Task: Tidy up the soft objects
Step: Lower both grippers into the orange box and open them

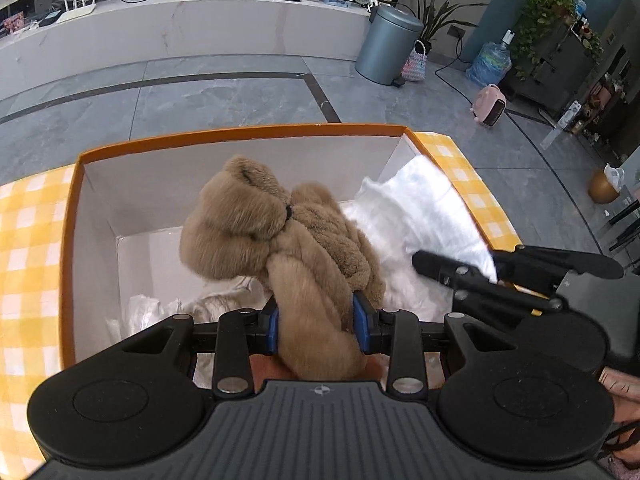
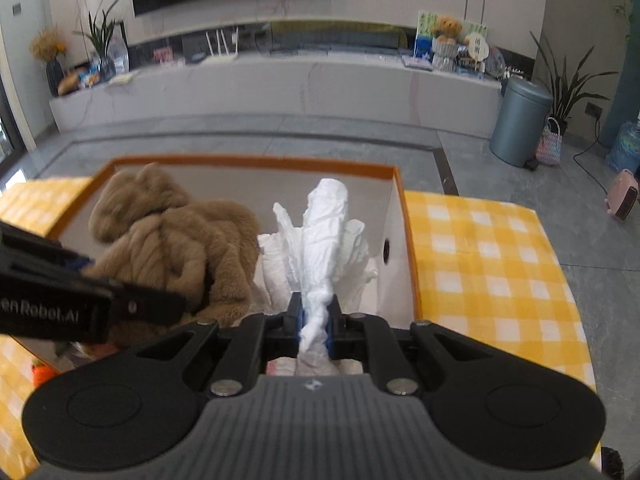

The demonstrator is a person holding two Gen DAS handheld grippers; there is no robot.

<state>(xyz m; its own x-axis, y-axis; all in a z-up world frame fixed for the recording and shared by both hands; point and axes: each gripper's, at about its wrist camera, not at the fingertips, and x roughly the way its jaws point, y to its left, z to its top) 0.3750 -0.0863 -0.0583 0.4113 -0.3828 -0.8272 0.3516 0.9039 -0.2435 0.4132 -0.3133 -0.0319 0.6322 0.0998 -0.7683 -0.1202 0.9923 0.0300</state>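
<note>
A brown plush bear (image 1: 276,236) hangs over an open orange-rimmed box (image 1: 240,133) with white inner walls. My left gripper (image 1: 318,326) is shut on the bear's lower body, its blue pads pressing both sides. My right gripper (image 2: 314,322) is shut on a white crumpled soft cloth (image 2: 324,232), which stands up over the box's right half. The bear (image 2: 172,240) and the box rim (image 2: 256,161) also show in the right wrist view, left of the cloth. The white cloth (image 1: 416,216) lies right of the bear in the left wrist view, with the right gripper's body (image 1: 516,276) beside it.
The box sits on a yellow-and-white checked tablecloth (image 2: 488,264). White crumpled paper (image 1: 160,308) lies on the box floor. Beyond is grey tiled floor, a grey bin (image 1: 388,46), a pink heater (image 1: 490,105) and a long white counter (image 1: 180,28).
</note>
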